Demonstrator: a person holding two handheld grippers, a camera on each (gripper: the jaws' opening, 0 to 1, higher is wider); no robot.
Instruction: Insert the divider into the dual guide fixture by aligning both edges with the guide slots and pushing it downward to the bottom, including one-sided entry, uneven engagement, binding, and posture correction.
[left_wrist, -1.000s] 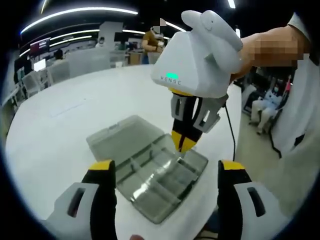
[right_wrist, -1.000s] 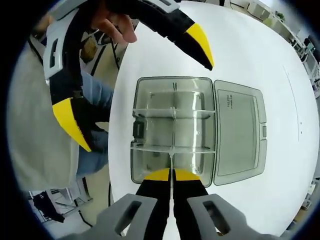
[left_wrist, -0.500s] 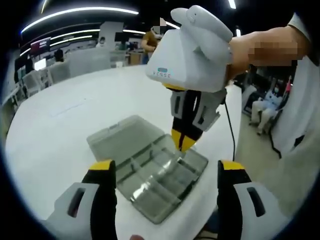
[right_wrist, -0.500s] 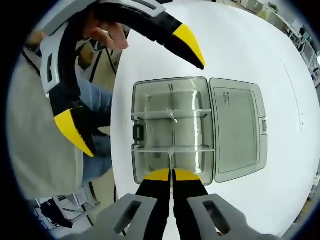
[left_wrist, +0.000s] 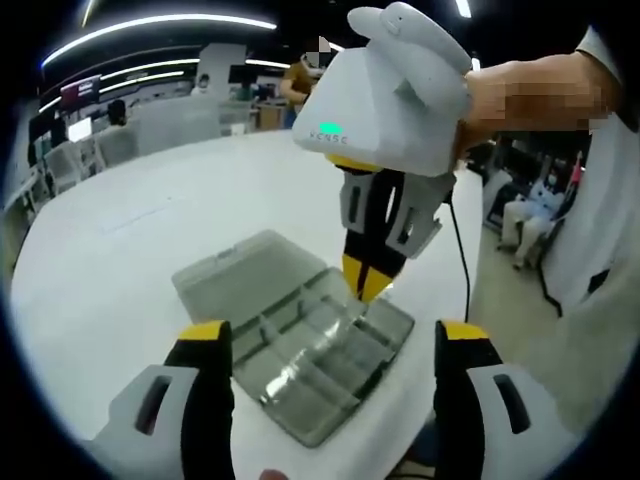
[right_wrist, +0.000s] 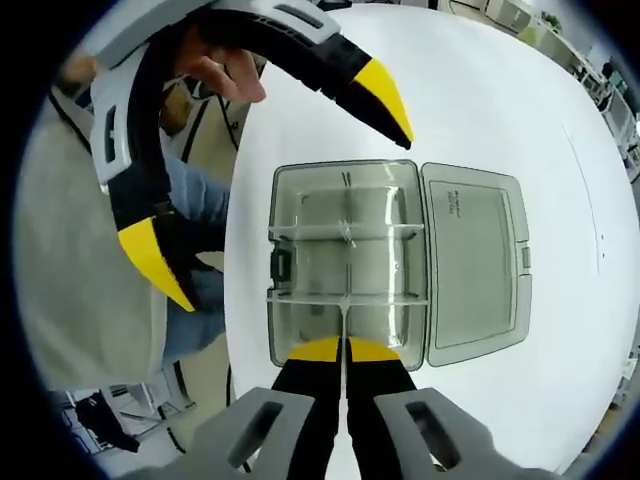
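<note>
Clear divider (right_wrist: 344, 322) pinched between closed right gripper (right_wrist: 343, 350) fingers, over box (right_wrist: 345, 262); left gripper (left_wrist: 325, 345) fingers wide apart, empty.

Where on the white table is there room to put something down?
The white table is bare beyond the open lid and along both long sides of the clear box. It is crowded over the box: the right tool, shut on the divider, sits at one end, and the open left tool hangs at the table edge.
</note>
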